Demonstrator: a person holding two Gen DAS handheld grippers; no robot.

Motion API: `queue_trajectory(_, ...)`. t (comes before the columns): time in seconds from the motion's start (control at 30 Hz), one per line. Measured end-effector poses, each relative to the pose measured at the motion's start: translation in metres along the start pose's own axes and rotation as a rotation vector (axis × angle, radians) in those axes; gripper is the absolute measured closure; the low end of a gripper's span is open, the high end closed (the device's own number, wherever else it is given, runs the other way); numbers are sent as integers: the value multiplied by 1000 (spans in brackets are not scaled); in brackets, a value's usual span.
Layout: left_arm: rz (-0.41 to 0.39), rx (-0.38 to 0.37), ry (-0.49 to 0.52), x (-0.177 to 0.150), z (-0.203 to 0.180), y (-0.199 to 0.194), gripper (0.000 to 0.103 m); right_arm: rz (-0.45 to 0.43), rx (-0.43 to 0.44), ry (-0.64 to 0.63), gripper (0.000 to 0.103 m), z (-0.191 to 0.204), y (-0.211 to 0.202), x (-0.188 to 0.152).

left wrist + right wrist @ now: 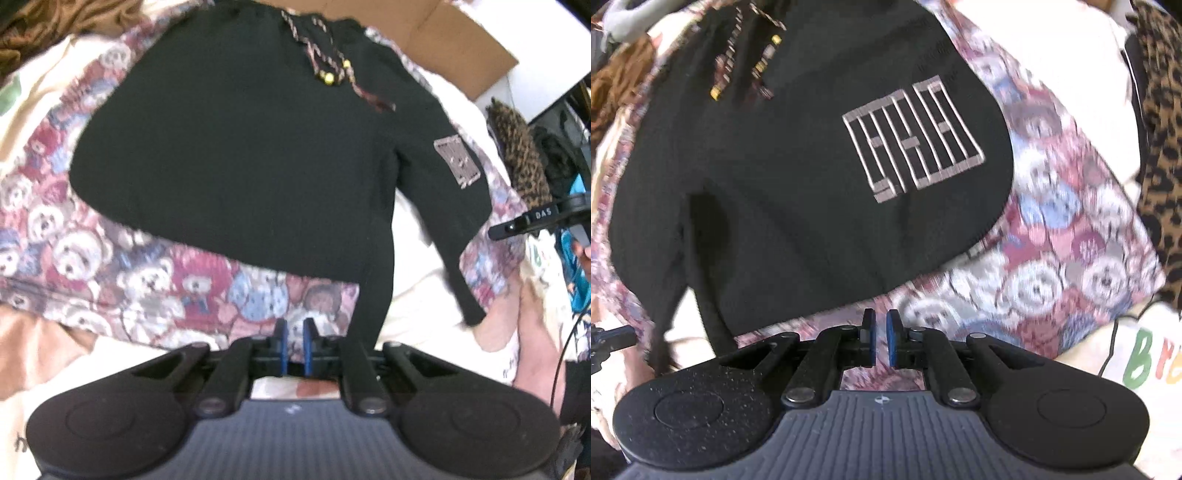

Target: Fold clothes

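A black hoodie [240, 147] lies flat on a teddy-bear blanket [110, 258], its patterned drawstrings [321, 62] at the far end. Its right sleeve bears a grey embroidered patch [458, 162] and trails toward me. My left gripper [294, 332] hovers over the blanket just short of the hem, fingers drawn together to a narrow slit, holding nothing. In the right wrist view the hoodie [775, 184] and its patch [916, 140] fill the upper frame. My right gripper [881, 325] sits just below the sleeve's edge, likewise nearly closed and empty.
A leopard-print fabric [1160, 147] lies along the right side, and a white cloth with coloured letters [1145, 362] is at lower right. A cardboard box [443, 37] stands behind the hoodie and brown fabric [55, 22] at far left. A black finger of the other tool [532, 218] pokes in at the right edge.
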State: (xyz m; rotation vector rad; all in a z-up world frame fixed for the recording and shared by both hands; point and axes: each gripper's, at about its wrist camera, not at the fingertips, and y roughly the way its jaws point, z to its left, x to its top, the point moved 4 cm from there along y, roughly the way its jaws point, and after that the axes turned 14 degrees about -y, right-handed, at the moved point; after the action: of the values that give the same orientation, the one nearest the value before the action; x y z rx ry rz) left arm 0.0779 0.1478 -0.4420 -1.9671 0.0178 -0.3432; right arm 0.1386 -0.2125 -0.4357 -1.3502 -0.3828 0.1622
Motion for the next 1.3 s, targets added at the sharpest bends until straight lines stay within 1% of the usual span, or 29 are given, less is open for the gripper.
queue_trajectory(0.13, -45, 24, -11, 18, 0, -4, 91, 0, -15, -73, 95, 1, -20, 20)
queue_trajectory(0.2, -75, 34, -14, 32, -2, -8, 86, -6, -9, -123, 95, -1, -33, 41)
queue_trajectory(0.27, -109, 43, 2, 47, -3, -15, 76, -19, 8, -168, 94, -4, -48, 66)
queue_trajectory(0.3, -126, 47, 9, 54, -4, -18, 74, -25, 14, -193, 91, -6, -56, 77)
queue_trajectory(0.33, -140, 57, 17, 64, -4, -21, 73, -28, 10, -216, 79, -10, -62, 89)
queue_trajectory(0.4, -162, 76, 17, 79, -3, -23, 73, -32, -5, -266, 70, -18, -74, 111)
queue_trajectory(0.47, -183, 86, 5, 95, -1, -26, 73, -31, 0, -308, 70, -27, -81, 126)
queue_trajectory(0.57, -215, 94, -13, 117, 4, -28, 73, -27, 2, -349, 70, -39, -90, 134)
queue_trajectory(0.63, -220, 109, -18, 129, 8, -26, 73, -27, 9, -361, 70, -51, -86, 138)
queue_trajectory(0.8, -239, 151, -47, 152, 20, -15, 73, -73, 8, -340, 70, -75, -75, 138)
queue_trajectory(0.93, -255, 194, -80, 170, 33, -3, 76, -138, -11, -294, 71, -94, -55, 141)
queue_trajectory(1.0, -270, 215, -99, 180, 41, 3, 76, -187, -16, -263, 71, -103, -45, 144)
queue_trajectory(1.07, -296, 233, -140, 189, 49, 6, 76, -250, -9, -217, 72, -112, -35, 147)
queue_trajectory(1.1, -311, 245, -165, 193, 53, 7, 76, -279, -1, -188, 74, -116, -31, 148)
queue_trajectory(1.13, -324, 253, -166, 197, 56, 8, 77, -320, 15, -153, 80, -121, -28, 149)
queue_trajectory(1.2, -350, 266, -165, 203, 62, 11, 77, -398, 52, -86, 80, -128, -22, 149)
queue_trajectory(1.3, -372, 278, -171, 208, 73, 14, 80, -438, 57, -48, 80, -133, -11, 147)
